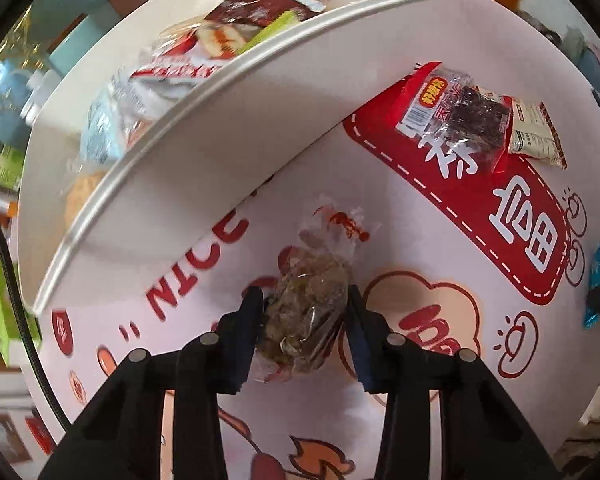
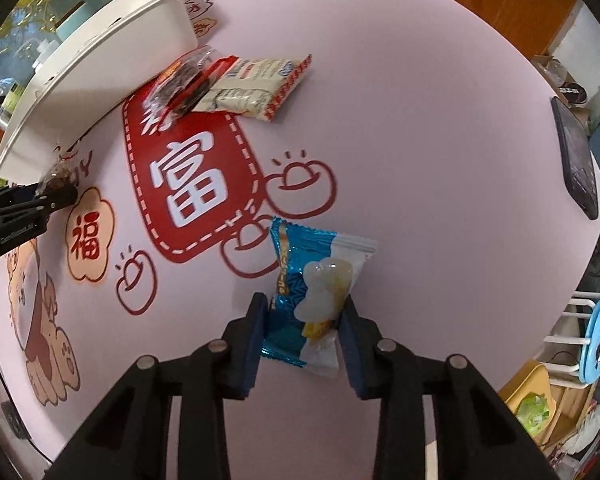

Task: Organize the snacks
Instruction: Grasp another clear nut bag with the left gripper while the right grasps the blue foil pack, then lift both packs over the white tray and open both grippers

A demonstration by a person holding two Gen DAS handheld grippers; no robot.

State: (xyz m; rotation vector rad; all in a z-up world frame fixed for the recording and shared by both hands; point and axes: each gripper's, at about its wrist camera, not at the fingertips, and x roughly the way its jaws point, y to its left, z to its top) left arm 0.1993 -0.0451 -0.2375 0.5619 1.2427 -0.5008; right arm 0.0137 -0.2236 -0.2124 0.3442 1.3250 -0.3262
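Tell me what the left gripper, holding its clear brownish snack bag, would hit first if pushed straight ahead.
Probably the white plastic bin. The left gripper, shut on the clear bag of brownish snack, points across bare pink printed mat toward the bin's side wall. Depth is uncertain through the fisheye.

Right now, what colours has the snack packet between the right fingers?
Shiny blue and white snack packet, with a pale yellowish sweet pictured; the right wrist view shows it best.

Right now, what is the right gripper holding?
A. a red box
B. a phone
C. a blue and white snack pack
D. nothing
C: the right gripper is shut on the blue and white snack pack, with both pads pressed against its sides.
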